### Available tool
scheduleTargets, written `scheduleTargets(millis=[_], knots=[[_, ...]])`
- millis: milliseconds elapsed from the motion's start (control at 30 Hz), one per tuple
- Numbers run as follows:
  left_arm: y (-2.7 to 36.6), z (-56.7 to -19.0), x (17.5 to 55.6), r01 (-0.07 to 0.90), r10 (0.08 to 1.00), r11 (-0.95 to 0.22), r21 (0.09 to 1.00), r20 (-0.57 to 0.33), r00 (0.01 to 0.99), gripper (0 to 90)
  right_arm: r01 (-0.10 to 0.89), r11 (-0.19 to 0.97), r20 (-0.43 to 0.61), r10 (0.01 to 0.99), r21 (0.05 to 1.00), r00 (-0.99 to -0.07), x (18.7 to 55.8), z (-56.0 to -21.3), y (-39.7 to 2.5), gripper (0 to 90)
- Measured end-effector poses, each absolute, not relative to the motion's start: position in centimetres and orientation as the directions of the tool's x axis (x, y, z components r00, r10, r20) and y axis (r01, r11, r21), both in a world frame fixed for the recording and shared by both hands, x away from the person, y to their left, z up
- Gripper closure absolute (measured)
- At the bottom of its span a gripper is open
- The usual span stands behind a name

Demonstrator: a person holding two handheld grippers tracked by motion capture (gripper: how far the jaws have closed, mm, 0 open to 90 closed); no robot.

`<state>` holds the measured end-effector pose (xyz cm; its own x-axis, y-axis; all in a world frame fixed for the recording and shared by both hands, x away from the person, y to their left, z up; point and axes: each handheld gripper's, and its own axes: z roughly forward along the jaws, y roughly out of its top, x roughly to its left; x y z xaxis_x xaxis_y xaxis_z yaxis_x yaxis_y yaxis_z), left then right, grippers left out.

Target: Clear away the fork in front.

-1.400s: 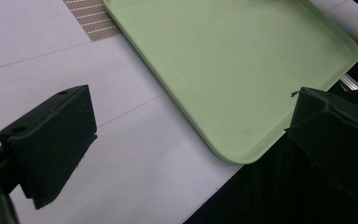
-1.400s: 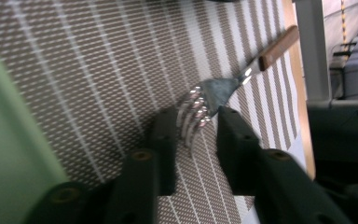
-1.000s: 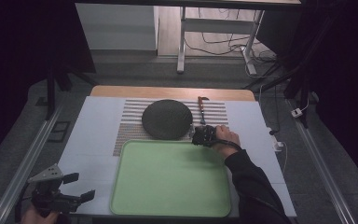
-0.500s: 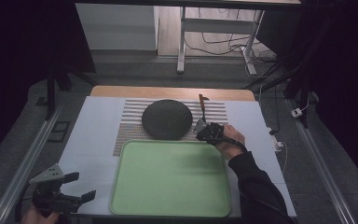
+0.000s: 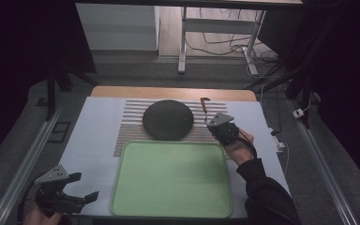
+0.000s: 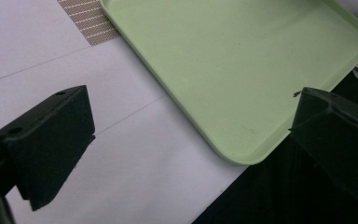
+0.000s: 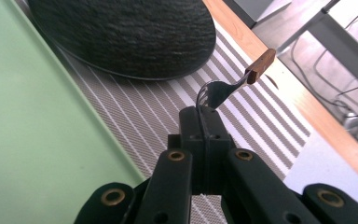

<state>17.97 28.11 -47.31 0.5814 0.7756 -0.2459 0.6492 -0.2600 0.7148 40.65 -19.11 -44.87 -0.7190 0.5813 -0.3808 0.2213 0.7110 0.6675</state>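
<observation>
**Fork lifted off the striped mat**

Jaws of the right gripper (image 7: pixel 204 122) are clamped on a fork (image 7: pixel 223 86), wooden handle pointing away, now raised above the striped mat (image 5: pixel 131 133) beside the dark dome (image 5: pixel 168 119); a second ago it lay lower. Likely bound for the green tray (image 5: pixel 171 206). Left gripper (image 5: pixel 77 187) idles, jaws apart. Fork tines are hidden between the jaws.

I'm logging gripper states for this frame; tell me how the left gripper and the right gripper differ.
The left gripper is open and holds nothing, while the right gripper is shut on a fork. The left gripper sits at the table's near left corner beside the green tray; the right gripper is over the striped mat. Both have black jaws.
</observation>
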Motion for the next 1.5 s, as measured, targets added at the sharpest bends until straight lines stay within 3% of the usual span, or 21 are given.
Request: scheduleTargets(millis=[167, 667, 1500], knots=[[27.8, -47.3, 18.2, 0.650, 0.774, -0.261, 0.714, -0.249, 0.583, 0.0, 0.243, 0.649, -0.303, 0.611, 0.721, -0.732, 39.8, -44.2, -20.1, 90.0], [26.5, -47.1, 19.3, 0.616, 0.708, -0.298, 0.729, -0.264, 0.655, 0.0, 0.247, 0.573, -0.157, 0.564, 0.782, -0.811, 36.2, -43.0, -21.4, 90.0], [21.5, -46.2, 23.9, 0.505, 0.586, -0.421, 0.753, -0.199, 0.785, 0.0, 0.212, 0.479, 0.029, 0.361, 0.852, -0.932, 30.2, -42.2, -22.1, 90.0]])
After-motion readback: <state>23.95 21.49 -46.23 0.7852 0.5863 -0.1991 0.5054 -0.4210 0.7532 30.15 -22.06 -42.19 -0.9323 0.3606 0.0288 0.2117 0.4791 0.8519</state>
